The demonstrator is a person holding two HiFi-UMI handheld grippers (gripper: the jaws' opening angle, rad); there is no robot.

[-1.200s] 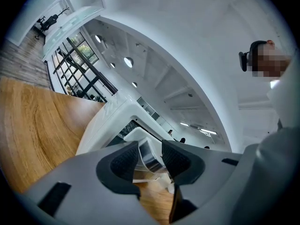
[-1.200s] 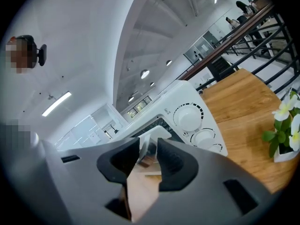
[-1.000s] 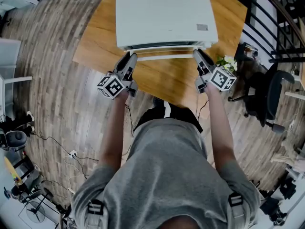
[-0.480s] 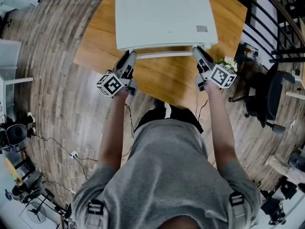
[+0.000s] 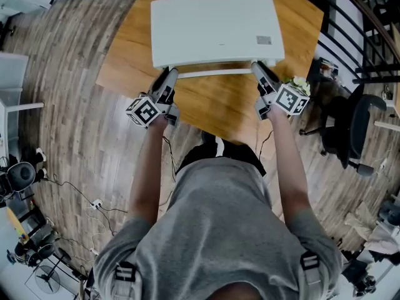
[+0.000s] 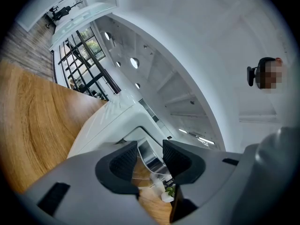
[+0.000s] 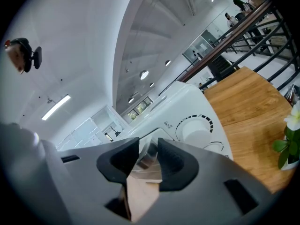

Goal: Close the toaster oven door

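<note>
**Both grippers at the door of the toaster oven**

The toaster oven sat on the wooden table, directly ahead of you. Its toaster oven door stood raised against the oven's front. No view showed whether it had fully met the body, and the inside of the oven was hidden.

You had your left gripper at the oven's front left corner, by the left end of the door handle. Its fingers stood fairly wide and had just been opening a little. The door's edge showed in the gap without being pressed.

You had your right gripper at the oven's front right corner, just beside the dials. Its fingers were narrow and closed on the door's shiny edge.

Off the oven's right front corner, near the table's edge, a small white pot held a green plant with white flowers.
</note>
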